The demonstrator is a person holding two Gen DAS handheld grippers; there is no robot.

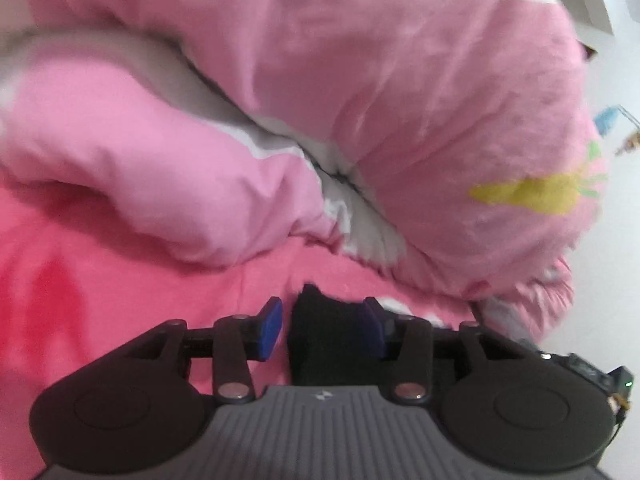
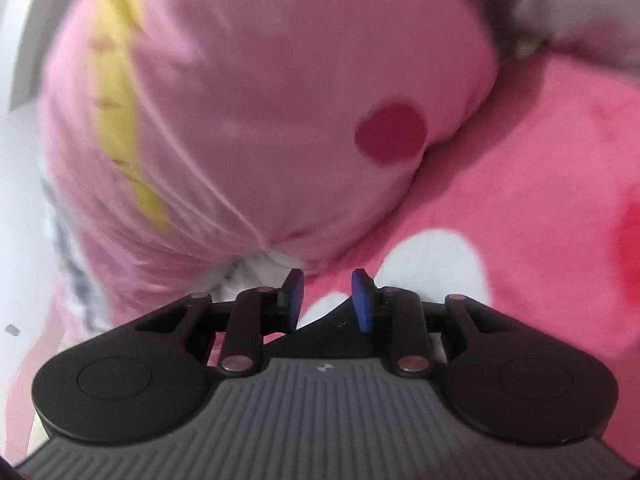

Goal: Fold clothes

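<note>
A black garment (image 1: 324, 340) sits between the blue pads of my left gripper (image 1: 322, 328); the jaws stand apart around it and no firm pinch shows. The same black cloth (image 2: 326, 320) lies low between the jaws of my right gripper (image 2: 328, 300), whose blue pads stand apart with a gap. Both grippers hover close over a bright pink blanket (image 1: 120, 280). Most of the black garment is hidden under the gripper bodies.
A bunched light-pink quilt with white parts and a yellow print (image 1: 400, 100) fills the view ahead of the left gripper, and rises ahead-left of the right gripper (image 2: 240, 120). The pink blanket has white and red patches (image 2: 432, 264). A white wall (image 1: 628, 60) is at the far right.
</note>
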